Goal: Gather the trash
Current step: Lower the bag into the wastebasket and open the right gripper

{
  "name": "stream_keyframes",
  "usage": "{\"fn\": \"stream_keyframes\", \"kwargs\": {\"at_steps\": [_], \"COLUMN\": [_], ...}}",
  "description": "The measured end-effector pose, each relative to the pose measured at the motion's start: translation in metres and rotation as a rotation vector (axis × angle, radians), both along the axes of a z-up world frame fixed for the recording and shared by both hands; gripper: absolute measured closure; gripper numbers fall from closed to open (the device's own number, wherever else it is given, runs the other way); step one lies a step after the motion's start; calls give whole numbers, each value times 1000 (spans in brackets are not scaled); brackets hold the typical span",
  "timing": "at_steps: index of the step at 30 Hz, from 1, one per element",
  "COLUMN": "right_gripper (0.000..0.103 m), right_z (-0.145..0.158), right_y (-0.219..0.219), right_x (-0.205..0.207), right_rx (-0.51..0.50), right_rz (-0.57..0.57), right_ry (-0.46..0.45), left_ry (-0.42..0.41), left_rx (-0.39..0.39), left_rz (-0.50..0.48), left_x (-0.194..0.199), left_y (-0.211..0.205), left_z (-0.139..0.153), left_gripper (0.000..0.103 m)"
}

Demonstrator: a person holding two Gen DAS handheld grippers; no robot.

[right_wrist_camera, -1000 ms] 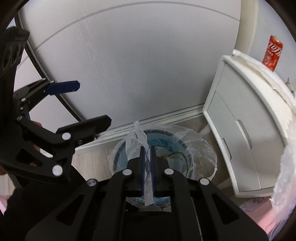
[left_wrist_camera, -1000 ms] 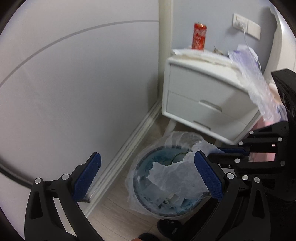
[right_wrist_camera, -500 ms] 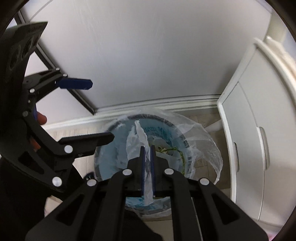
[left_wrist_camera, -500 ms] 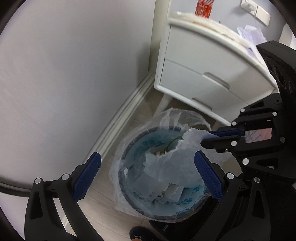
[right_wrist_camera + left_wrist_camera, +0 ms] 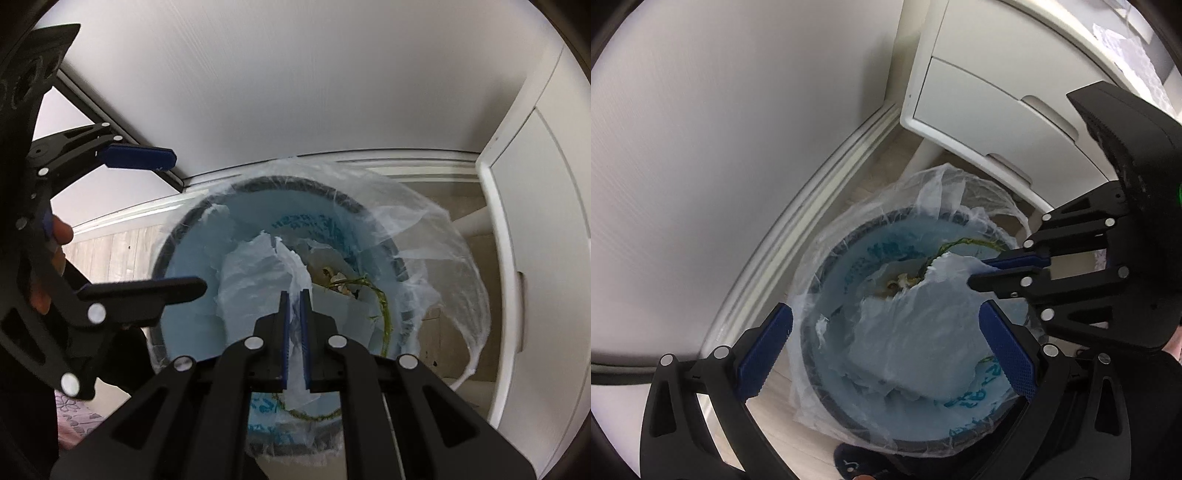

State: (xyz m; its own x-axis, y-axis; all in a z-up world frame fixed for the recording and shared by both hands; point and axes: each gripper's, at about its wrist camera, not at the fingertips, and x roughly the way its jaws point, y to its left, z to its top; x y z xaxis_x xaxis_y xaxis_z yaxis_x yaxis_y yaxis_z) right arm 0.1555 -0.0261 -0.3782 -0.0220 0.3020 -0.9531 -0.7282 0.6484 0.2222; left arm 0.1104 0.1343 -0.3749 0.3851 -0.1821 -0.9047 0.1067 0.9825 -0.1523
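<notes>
Pinching a crumpled clear wrapper (image 5: 291,284) between its blue pads, the right gripper (image 5: 294,295) hangs over the bin (image 5: 192,225), jaws clenched on the plastic. The wrapper droops into the bin's mouth, above papers and a green stem (image 5: 384,314). Left of it, the left gripper (image 5: 886,332) points down over the same bin with jaws spread wide and nothing between them. A white cabinet (image 5: 979,107) stands just beyond the bin, on the right.

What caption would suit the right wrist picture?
Right gripper shut on a plastic bag above the lined bin; left gripper open.
</notes>
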Motion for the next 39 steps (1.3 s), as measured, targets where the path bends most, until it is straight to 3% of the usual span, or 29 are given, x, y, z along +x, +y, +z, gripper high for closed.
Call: {"fn": "stream_keyframes", "kwargs": {"at_steps": [5, 21, 28, 39], "right_gripper": [96, 96, 96, 96], "right_z": [-20, -76, -83, -69], "right_y": [4, 9, 10, 8], "right_x": [3, -3, -4, -13], "right_rx": [-7, -47, -60, -78], "right_rz": [4, -4, -14, 4], "right_ry": [19, 91, 100, 44], "left_ry": [19, 64, 59, 41], "left_rx": [-35, -41, -56, -38], "left_rz": [-8, -16, -6, -29], "left_x": [5, 12, 16, 15], "left_y": [-4, -6, -5, -10], "left_z": [-19, -50, -50, -42], "left_gripper": [5, 5, 5, 5]}}
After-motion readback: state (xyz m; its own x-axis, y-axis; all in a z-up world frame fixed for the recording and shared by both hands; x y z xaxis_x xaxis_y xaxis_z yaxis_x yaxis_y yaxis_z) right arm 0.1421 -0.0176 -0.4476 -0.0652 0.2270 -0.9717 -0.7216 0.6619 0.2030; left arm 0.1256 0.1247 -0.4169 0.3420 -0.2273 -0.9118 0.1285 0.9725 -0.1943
